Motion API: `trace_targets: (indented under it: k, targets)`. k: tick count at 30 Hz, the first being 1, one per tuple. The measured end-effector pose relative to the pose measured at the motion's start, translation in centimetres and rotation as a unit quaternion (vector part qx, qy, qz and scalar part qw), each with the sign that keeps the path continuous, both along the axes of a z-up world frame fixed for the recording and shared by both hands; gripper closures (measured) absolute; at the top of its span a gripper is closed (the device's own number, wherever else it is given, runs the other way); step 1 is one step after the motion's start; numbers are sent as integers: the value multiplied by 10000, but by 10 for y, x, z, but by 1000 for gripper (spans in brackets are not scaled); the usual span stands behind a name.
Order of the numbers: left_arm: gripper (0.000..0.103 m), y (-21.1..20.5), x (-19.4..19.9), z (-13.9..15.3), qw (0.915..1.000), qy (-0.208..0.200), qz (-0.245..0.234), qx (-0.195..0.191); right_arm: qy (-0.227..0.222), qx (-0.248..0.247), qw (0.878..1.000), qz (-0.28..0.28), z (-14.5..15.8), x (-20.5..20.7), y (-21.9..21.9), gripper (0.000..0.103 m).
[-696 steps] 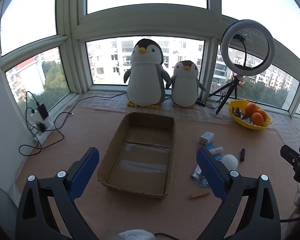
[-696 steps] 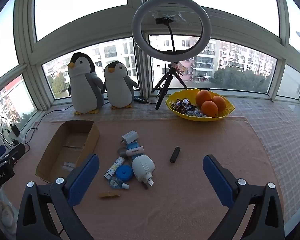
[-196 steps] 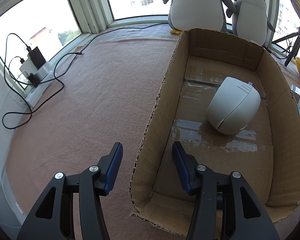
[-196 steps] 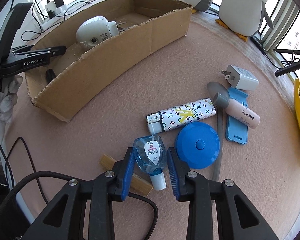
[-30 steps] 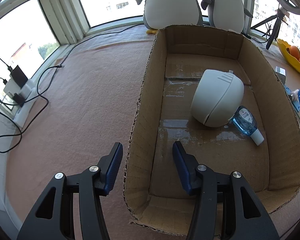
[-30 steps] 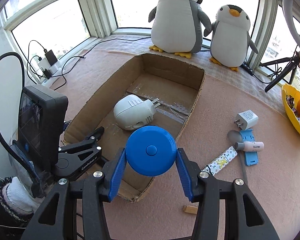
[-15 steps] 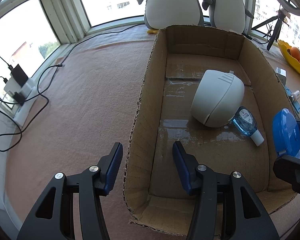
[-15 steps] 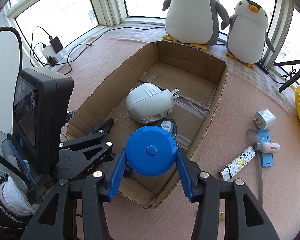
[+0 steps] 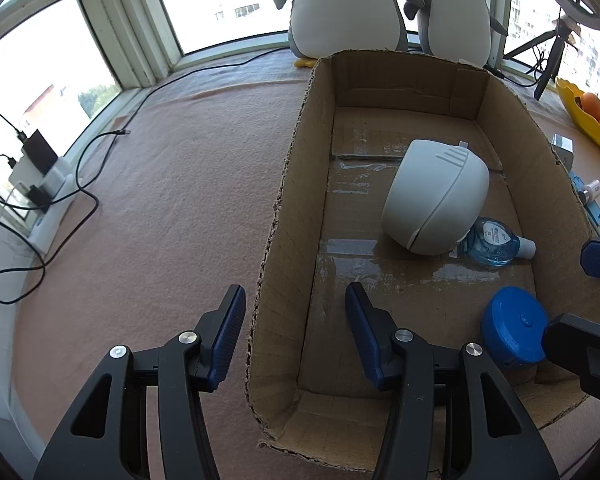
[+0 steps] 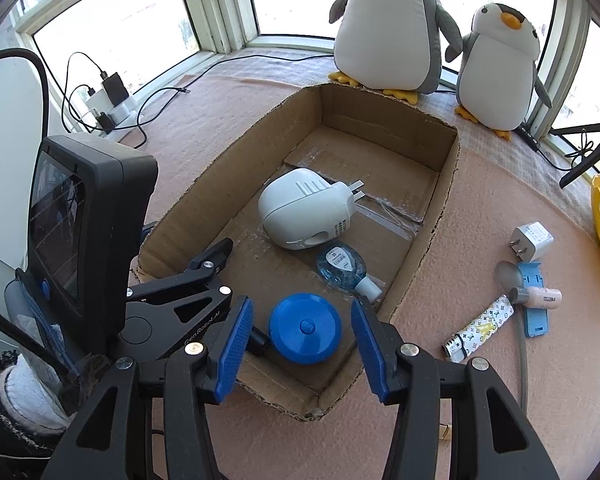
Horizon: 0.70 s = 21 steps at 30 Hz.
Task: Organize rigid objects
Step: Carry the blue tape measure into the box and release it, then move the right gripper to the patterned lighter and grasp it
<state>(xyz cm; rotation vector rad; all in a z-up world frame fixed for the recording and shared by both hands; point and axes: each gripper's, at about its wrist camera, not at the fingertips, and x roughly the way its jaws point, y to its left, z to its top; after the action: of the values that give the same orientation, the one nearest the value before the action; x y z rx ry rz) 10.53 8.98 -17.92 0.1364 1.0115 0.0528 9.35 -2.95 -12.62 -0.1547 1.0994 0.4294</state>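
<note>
Brown felt covers the tabletop [image 9: 172,208], which fills both views out to the window frames. Two plush penguins stand at its 12 o'clock edge, the big one [image 10: 388,20] just beside the small one [image 10: 500,64].

An open cardboard box [image 10: 438,216] lies in front of them, its long sides running from 6 to 12 o'clock in the left wrist view.

The left gripper [image 9: 294,320] sits astride the box's 9 o'clock wall, one of its fingers [image 9: 230,332] outside and the other inside. The fingers are released: they stand apart and neither pad presses on the cardboard.

The right gripper [image 10: 302,344] hangs over the box's near end, at 6 o'clock in its own view. Its fingers are also released, with a gap showing on each side of the thing below them.

A white plug-in device [image 10: 304,212] lies on the box floor near the middle, its prongs pointing to 2 o'clock.

A blue round case [image 10: 305,328] lies flat on the box floor at the near end, between the right fingers but touched by neither.

A clear blue bottle [image 10: 342,266] lies between the device and the case, touching the device, with its cap toward 4 o'clock.

Outside the box, at 3 o'clock in the right wrist view, lie a white charger [image 10: 532,242], a patterned tube [image 10: 480,334], a blue clip [image 10: 534,300] and a small pink tube [image 10: 540,297].
</note>
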Motion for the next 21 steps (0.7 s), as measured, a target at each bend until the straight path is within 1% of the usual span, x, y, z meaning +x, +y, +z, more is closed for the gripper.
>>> trace_targets:
  k: [5, 10, 16, 21]
  targets:
    - [51, 2, 1, 0, 10000, -2, -3, 12, -22, 43, 10000, -51, 3, 1, -4, 56]
    - [51, 2, 1, 0, 10000, 0, -5, 17, -56, 160, 9996, -224, 9, 2, -19, 56]
    - [51, 2, 1, 0, 10000, 1, -8, 30, -94, 291, 9976, -617, 17, 2, -57, 56]
    - [51, 2, 1, 0, 10000, 1, -5, 29, -60, 307, 9940, -1045, 15, 2, -97, 56]
